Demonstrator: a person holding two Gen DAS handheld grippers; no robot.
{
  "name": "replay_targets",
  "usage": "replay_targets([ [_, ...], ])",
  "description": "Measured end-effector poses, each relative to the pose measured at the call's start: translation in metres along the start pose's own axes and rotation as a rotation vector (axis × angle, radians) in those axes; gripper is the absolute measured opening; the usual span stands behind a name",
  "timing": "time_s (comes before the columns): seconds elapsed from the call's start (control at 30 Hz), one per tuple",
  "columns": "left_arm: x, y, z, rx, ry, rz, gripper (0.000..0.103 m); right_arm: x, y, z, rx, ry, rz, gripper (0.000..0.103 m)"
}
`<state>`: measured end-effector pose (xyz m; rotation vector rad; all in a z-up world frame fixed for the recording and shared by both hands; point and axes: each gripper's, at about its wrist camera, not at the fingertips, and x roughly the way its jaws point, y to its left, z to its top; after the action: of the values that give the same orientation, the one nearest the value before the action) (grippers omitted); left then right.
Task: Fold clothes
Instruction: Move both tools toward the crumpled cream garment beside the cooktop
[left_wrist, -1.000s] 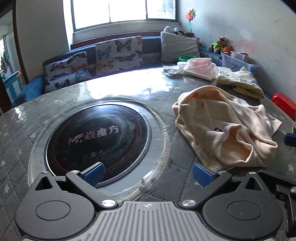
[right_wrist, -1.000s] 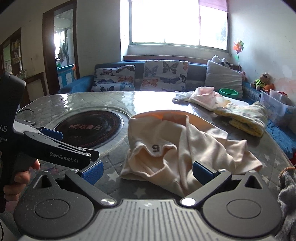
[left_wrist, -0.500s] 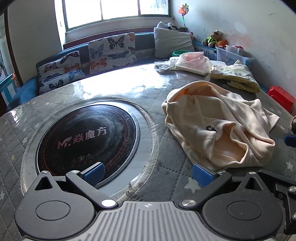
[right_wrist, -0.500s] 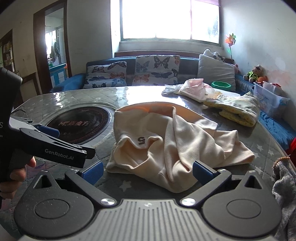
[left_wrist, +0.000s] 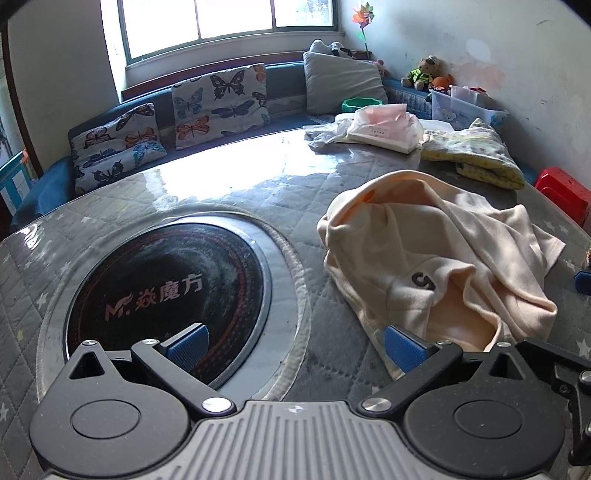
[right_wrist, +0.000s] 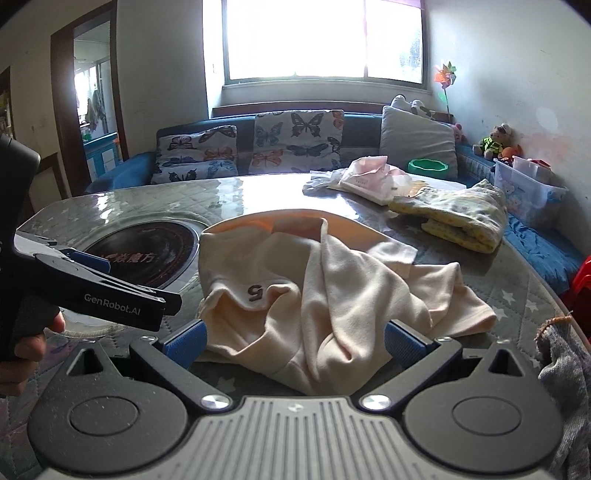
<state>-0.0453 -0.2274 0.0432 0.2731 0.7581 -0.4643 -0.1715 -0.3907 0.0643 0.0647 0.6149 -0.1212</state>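
Left wrist view: the left hand-held gripper (left_wrist: 293, 345) hangs low over the quilted tabletop (left_wrist: 236, 195) with its blue pads spread wide and nothing between them. The cream garment (left_wrist: 436, 273) lies crumpled to its right, just beside the round black cooktop (left_wrist: 166, 291) set into the surface. The gripper's right pad sits at the garment's near hem, though I cannot tell whether it touches. The cloth looks like thin, soft knit: light, limp, with no stiffness to hold a shape, so it will likely sag and drag when lifted by one point.

Right wrist view: the right hand-held gripper (right_wrist: 293, 341) is likewise spread open and empty, with the same cream garment (right_wrist: 332, 288) heaped directly ahead, its near folds lying between the pads. A small dark mark shows on a raised fold. The left hand-held gripper (right_wrist: 110, 291) appears at the left edge, held by a hand (right_wrist: 33, 339). A single-layer edge or corner, such as the hem at the near right, seems the best place to pinch; grabbing the bunched middle would probably catch several layers.
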Motion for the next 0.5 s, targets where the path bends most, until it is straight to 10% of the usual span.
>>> replay_targets([
  [0.5,0.021,-0.014,0.043,0.029,-0.034,-0.007,0.101,0.020,-0.013,0.020,-0.001,0.010,-0.015,0.093],
])
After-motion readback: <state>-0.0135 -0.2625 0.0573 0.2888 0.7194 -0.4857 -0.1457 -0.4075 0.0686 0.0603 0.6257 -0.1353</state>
